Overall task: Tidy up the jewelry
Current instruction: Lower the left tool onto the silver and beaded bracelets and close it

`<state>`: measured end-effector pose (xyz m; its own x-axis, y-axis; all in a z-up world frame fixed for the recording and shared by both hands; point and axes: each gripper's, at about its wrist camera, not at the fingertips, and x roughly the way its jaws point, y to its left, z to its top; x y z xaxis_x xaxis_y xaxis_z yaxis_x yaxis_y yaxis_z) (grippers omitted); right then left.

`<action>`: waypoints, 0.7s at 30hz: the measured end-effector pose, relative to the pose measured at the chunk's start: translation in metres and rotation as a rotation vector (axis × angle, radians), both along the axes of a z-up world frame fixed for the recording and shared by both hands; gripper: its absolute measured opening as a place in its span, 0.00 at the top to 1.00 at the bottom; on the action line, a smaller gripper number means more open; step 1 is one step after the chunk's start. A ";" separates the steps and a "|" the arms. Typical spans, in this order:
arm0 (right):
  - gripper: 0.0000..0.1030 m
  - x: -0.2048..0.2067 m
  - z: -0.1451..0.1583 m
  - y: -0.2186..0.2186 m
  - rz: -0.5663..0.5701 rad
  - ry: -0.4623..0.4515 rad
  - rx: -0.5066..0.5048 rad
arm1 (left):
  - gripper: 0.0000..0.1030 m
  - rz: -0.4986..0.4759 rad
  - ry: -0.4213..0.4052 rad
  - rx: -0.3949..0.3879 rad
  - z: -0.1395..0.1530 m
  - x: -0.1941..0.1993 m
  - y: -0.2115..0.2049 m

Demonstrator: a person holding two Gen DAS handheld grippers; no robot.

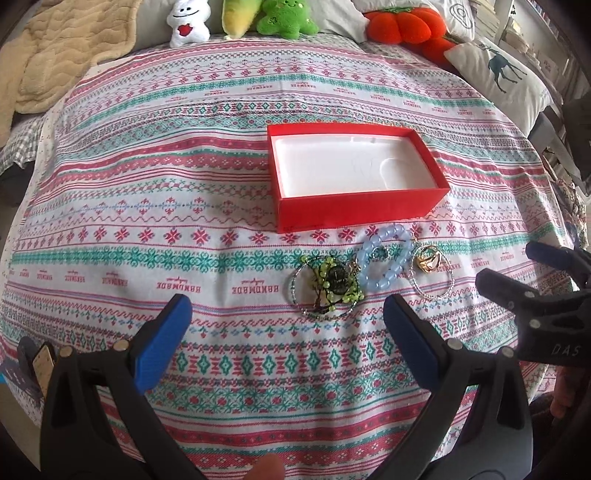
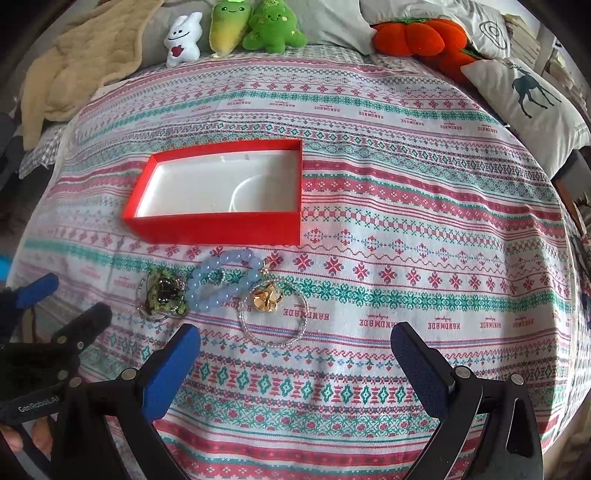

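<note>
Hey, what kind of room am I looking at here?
Probably a bedroom: the patterned bedspread covers what looks like a bed, with plush toys and a deer pillow lined along its far edge.

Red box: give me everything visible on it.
The red box is a shallow, open-topped rectangular tray, apparently cardboard, with bright red walls and no lid in view. A moulded white insert lines it, with a curved recess and small notches; nothing lies in it. It sits flat on the patterned cloth, beyond the jewelry. The blue bead bracelet lies just in front of its near wall; whether they touch is unclear. Neither gripper touches it.
</note>
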<state>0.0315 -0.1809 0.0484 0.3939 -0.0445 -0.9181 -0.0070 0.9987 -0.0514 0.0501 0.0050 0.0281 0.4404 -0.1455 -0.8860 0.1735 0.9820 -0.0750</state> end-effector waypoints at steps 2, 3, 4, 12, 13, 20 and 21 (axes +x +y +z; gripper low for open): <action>0.00 0.003 0.002 -0.003 0.001 -0.013 0.011 | 0.00 -0.011 0.020 -0.017 -0.001 0.006 0.002; 0.00 0.004 0.002 -0.005 0.000 -0.016 0.020 | 0.01 -0.015 0.029 -0.028 -0.002 0.009 0.004; 0.00 0.006 0.002 -0.007 -0.001 -0.017 0.031 | 0.01 -0.016 0.041 -0.045 -0.002 0.012 0.007; 0.01 0.019 -0.004 -0.024 -0.008 0.019 0.120 | 0.15 -0.002 0.103 -0.166 -0.009 0.031 0.021; 0.03 0.020 -0.004 -0.027 -0.011 0.020 0.140 | 0.19 -0.001 0.107 -0.175 -0.011 0.032 0.021; 0.30 0.025 -0.025 -0.040 -0.025 0.081 0.254 | 0.48 0.009 0.148 -0.166 -0.035 0.039 0.017; 0.32 0.026 -0.029 -0.040 -0.023 0.092 0.252 | 0.50 0.009 0.153 -0.158 -0.038 0.039 0.015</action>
<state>0.0572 -0.2210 0.0194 0.3101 0.1824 -0.9330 0.0223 0.9798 0.1989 0.0895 0.0203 -0.0099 0.3040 -0.2842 -0.9093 0.1397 0.9574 -0.2526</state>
